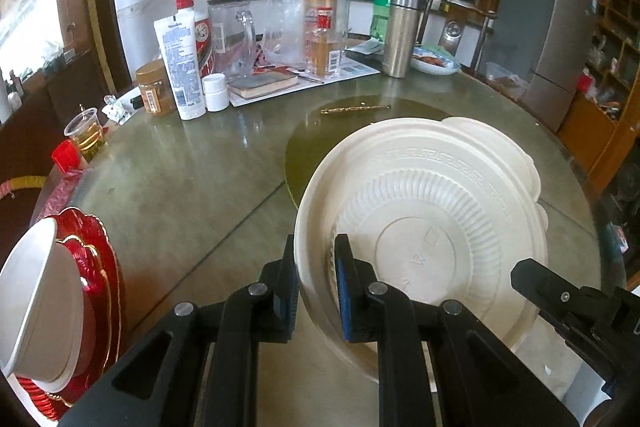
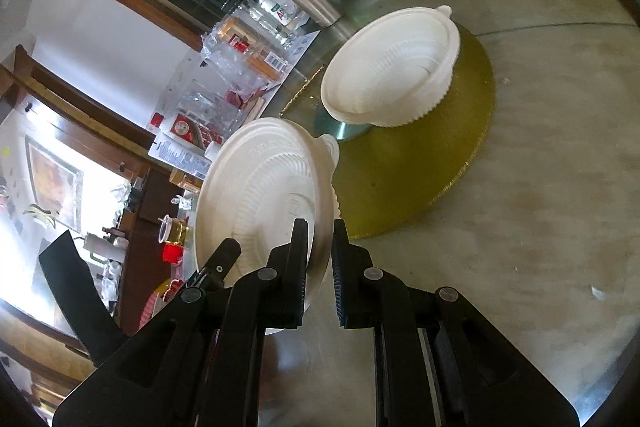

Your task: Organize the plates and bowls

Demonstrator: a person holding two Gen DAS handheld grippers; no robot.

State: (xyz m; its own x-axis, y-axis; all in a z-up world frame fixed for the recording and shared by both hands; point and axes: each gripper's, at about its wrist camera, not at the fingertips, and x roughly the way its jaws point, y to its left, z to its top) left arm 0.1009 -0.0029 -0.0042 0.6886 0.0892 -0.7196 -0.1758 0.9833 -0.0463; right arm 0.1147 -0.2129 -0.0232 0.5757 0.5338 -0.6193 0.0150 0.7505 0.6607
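Two grippers pinch the same white plate, one on each side of its rim. In the left wrist view the left gripper (image 1: 316,283) sits at the bottom centre, its fingers pressed onto the near left edge of the white plate (image 1: 424,211), which fills the lower right of the frame and is tilted, off the table (image 1: 180,179). The right gripper (image 1: 560,299) shows at the lower right edge of that view, at the plate's other side. In the right wrist view the right gripper (image 2: 320,267) is at the bottom centre, fingers closed on the plate's rim, with the plate (image 2: 260,195) standing on edge left of centre. A white bowl (image 2: 392,75) rests above centre on a yellow round mat (image 2: 440,163). At the lower left of the left wrist view a white bowl (image 1: 36,299) lies in a red plate (image 1: 100,267). Bottles and jars crowd the table's far side at upper centre.
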